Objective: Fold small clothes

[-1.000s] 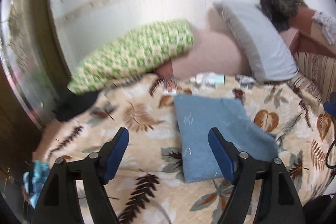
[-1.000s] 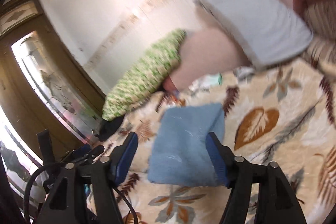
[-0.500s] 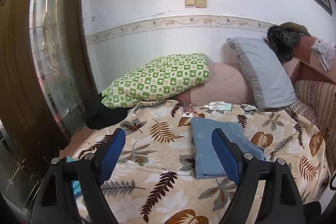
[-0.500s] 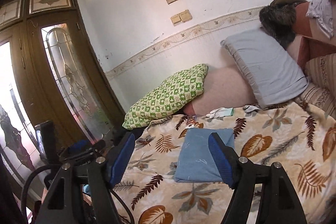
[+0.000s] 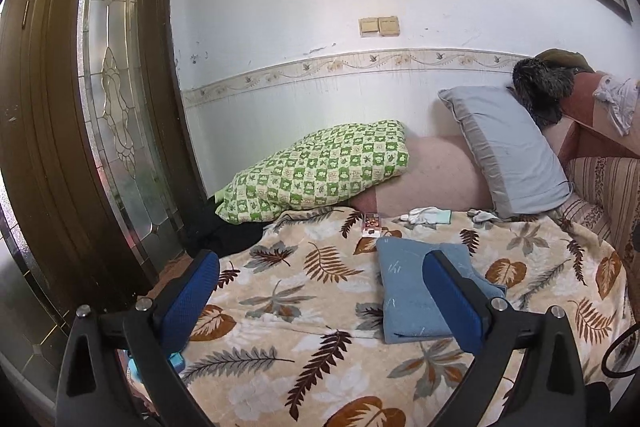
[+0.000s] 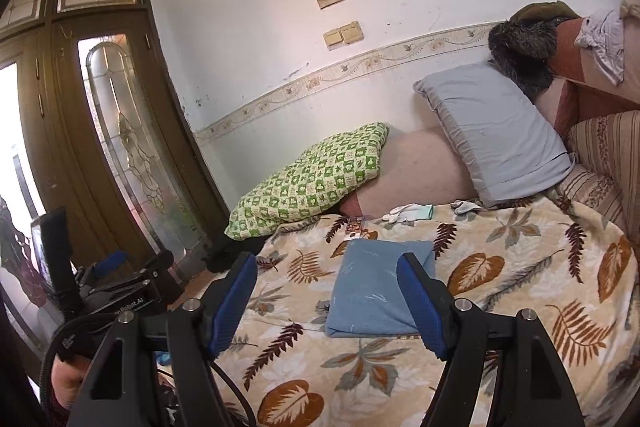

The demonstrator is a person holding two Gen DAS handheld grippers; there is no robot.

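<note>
A folded light-blue cloth lies flat on the leaf-patterned blanket of the bed. Well back from the cloth and above the bed, my left gripper has its jaws opening wide, with nothing between the blue pads. Beside it my right gripper stands open and empty, also pulled back from the cloth. The left gripper's body shows at the lower left of the right wrist view.
A green checked pillow and a grey pillow lean at the wall. Small white and mint garments and a small box lie behind the cloth. A dark wooden door with glass stands at the left.
Both grippers have pulled back and up from the blue cloth, which now looks smaller and lies untouched. The left jaws have spread wider.
</note>
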